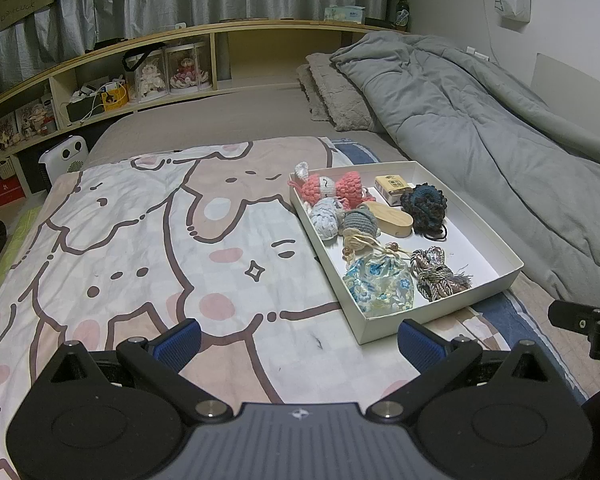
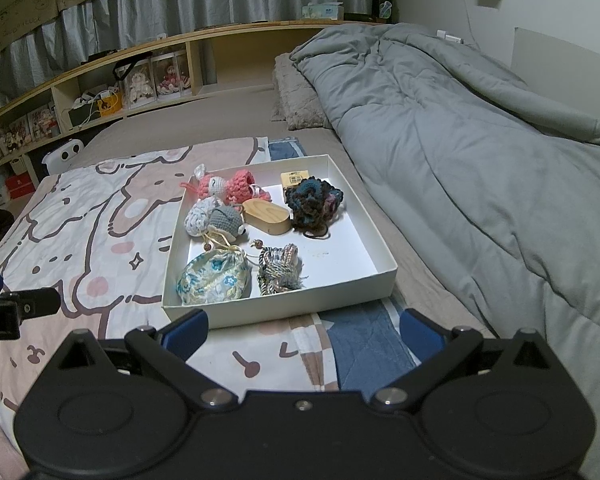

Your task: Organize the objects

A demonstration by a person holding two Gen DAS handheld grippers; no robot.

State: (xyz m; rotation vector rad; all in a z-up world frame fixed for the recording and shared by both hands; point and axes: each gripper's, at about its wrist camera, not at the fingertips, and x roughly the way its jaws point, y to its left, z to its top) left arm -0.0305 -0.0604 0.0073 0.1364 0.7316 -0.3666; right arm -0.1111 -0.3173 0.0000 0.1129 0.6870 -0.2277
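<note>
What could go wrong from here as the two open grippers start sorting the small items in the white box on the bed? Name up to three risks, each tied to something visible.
1. The white box sits on soft bedding, so pressing down may tip or slide it.
2. The pink crochet doll, grey crochet toy and wooden oval lie packed together; a gripper may snag two at once.
3. The floral pouch trails loose beaded cords, which could drag neighbours out.

Bed [image 2: 228,120], cartoon-print blanket [image 1: 140,240], white shallow box [image 2: 380,276] on the blanket, rumpled grey duvet [image 2: 480,152], grey pillow [image 1: 332,96]
</note>
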